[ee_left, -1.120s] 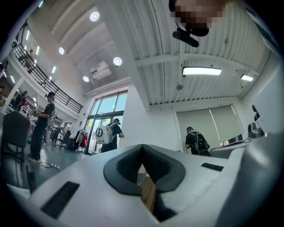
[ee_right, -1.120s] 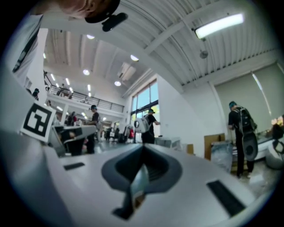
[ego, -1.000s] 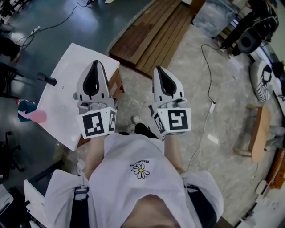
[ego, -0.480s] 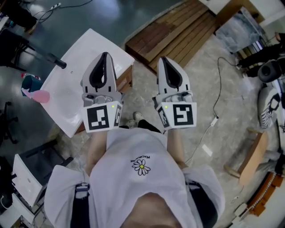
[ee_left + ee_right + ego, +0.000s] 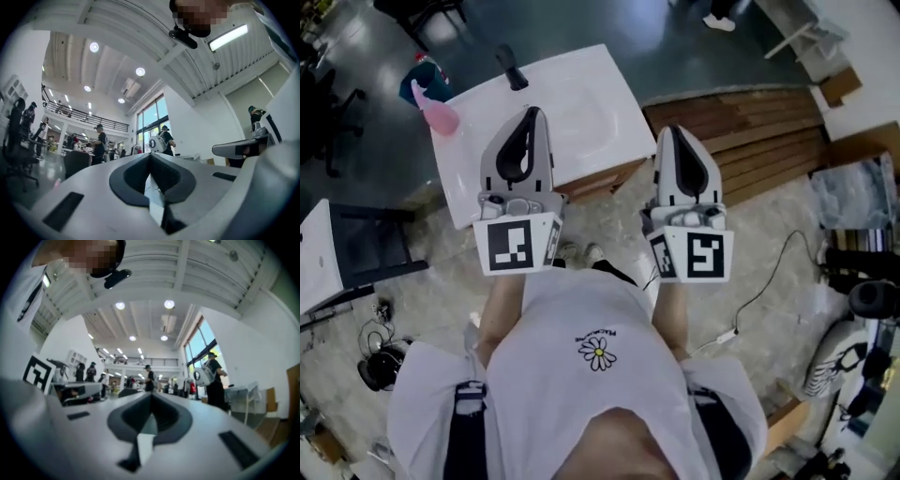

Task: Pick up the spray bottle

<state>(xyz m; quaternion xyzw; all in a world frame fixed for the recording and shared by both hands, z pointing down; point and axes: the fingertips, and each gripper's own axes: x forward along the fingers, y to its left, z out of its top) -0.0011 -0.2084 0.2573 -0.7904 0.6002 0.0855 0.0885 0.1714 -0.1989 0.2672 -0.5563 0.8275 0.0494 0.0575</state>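
Observation:
The spray bottle [image 5: 441, 116], pink with a teal head, stands at the far left corner of the white table [image 5: 591, 103] in the head view. My left gripper [image 5: 530, 117] is held over the table's near side, shut with nothing in it, well short of the bottle and to its right. My right gripper [image 5: 675, 133] hangs just off the table's right edge, its jaws also together and empty. Both gripper views look up and across a hall. There the left gripper [image 5: 151, 154] and right gripper [image 5: 151, 394] show their tips touching. The bottle is in neither of them.
A black handle-like object [image 5: 511, 67] lies on the table's far side. Wooden planks [image 5: 750, 141] lie to the right of the table. A black chair [image 5: 366, 246] and a white panel [image 5: 314, 258] stand at the left. A cable [image 5: 759, 286] runs over the floor. Several people stand in the hall.
The head view has swung round: the table, which lay off to the left, is now straight ahead. Both grippers moved with it, still shut, and the left one now reaches over the table.

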